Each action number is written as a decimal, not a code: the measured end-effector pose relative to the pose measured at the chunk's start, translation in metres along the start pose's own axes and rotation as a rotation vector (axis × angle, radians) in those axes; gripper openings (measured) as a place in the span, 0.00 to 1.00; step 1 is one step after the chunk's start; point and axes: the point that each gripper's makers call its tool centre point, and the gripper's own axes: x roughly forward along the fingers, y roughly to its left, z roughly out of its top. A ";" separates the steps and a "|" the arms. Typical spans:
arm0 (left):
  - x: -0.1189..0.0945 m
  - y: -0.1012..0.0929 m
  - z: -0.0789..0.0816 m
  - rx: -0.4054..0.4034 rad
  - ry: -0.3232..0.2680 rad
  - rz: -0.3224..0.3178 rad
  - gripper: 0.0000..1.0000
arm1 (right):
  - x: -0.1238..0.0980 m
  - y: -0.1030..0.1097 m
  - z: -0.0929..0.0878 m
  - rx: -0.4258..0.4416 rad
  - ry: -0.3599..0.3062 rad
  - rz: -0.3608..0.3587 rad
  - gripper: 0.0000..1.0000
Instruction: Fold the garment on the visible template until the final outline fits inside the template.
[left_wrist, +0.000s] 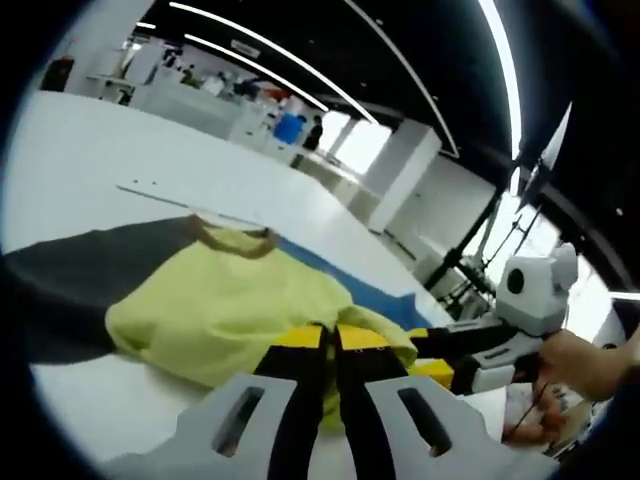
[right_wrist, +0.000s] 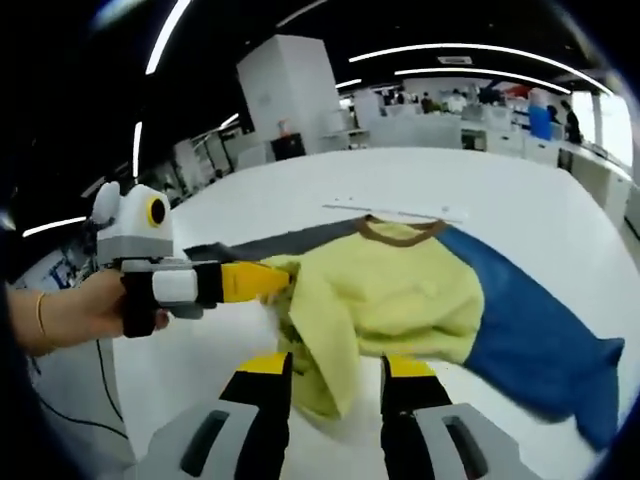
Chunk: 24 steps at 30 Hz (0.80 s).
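Both our grippers pinch the yellow garment (right_wrist: 390, 290)'s near hem: left gripper (left_wrist: 330, 345) closed, right gripper (right_wrist: 335, 375) clamping it; collar lies straight ahead.

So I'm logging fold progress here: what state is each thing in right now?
Yellow garment: bunched and partly folded, brown collar showing, lying across the template.
Template: flat on the table, blue part and dark part showing.
Left gripper: shut on the garment's edge.
Right gripper: jaws apart, garment fabric hanging between them.
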 end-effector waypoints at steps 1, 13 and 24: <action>0.000 0.000 0.000 0.001 -0.001 0.001 0.00 | 0.000 0.000 -0.003 0.007 0.004 0.000 0.30; -0.004 -0.003 0.010 -0.012 -0.023 -0.004 0.00 | 0.004 -0.001 -0.028 0.096 0.024 -0.033 0.04; -0.022 -0.010 0.026 0.006 -0.051 -0.032 0.00 | -0.010 -0.004 -0.006 0.130 -0.050 -0.036 0.00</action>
